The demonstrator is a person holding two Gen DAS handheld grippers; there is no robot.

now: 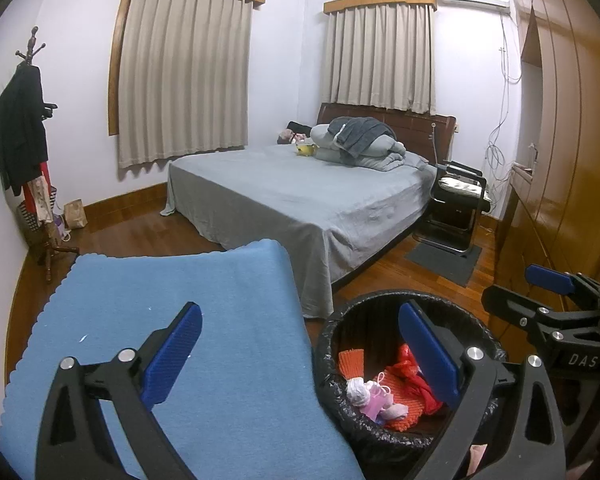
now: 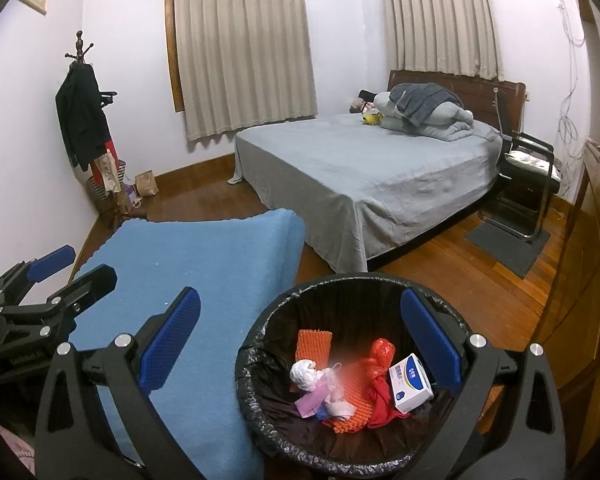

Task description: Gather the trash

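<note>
Trash bin [image 2: 340, 368] already holds the scraps; both my grippers, left [image 1: 300, 360] and right [image 2: 300, 344], gape, grasping nothing, so I scan the blue cloth's [image 2: 204, 280] edges

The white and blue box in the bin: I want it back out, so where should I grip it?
Judging by its pose, take the white and blue box from above, fingers across its narrow sides. It lies tilted on top of the trash against the right wall of the bin, beside the red bag, so its top stays exposed.
</note>
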